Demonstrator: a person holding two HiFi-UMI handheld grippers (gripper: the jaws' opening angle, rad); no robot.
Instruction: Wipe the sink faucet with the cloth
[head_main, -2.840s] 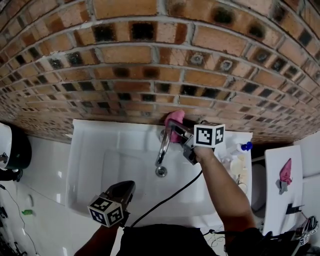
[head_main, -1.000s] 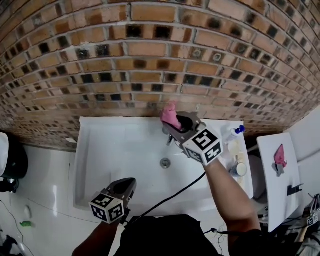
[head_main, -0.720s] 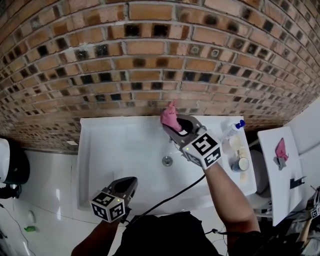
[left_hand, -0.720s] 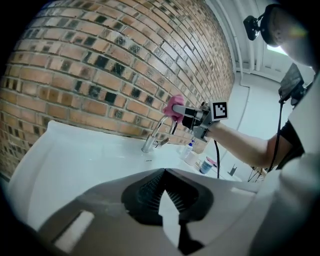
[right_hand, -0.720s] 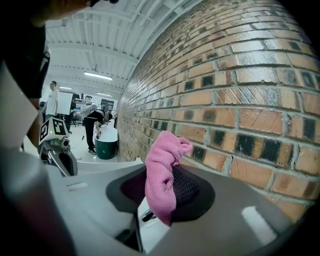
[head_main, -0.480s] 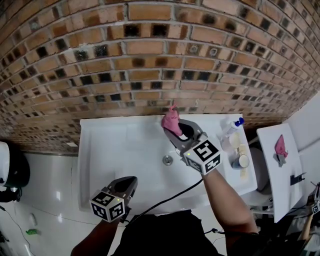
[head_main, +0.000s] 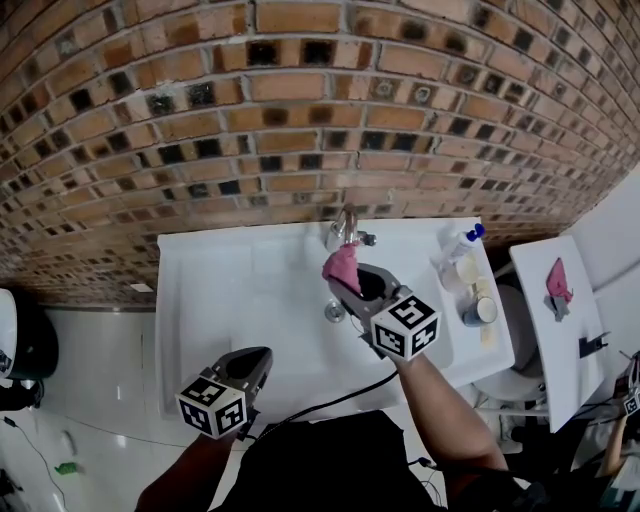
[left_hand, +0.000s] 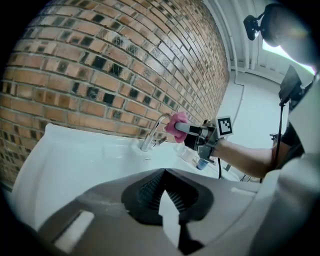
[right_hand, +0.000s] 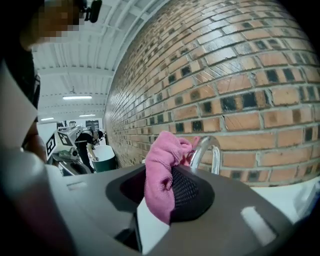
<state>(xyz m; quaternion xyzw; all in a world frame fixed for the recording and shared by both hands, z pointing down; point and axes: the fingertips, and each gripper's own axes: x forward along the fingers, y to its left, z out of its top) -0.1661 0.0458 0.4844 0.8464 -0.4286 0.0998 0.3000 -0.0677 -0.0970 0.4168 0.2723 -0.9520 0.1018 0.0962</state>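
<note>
The cloth (right_hand: 161, 172) was pink and soft, crumpled into a wad and pinched between the closed jaws of the right gripper (right_hand: 159, 199), its loose end hanging down. Its bunched top sat right at the curved spout of the faucet (right_hand: 204, 146) — whether pressed on it could not be told. The faucet was shiny chrome, arched and upright at the back rim of the white sink (head_main: 200, 300) by the brick wall.
</note>
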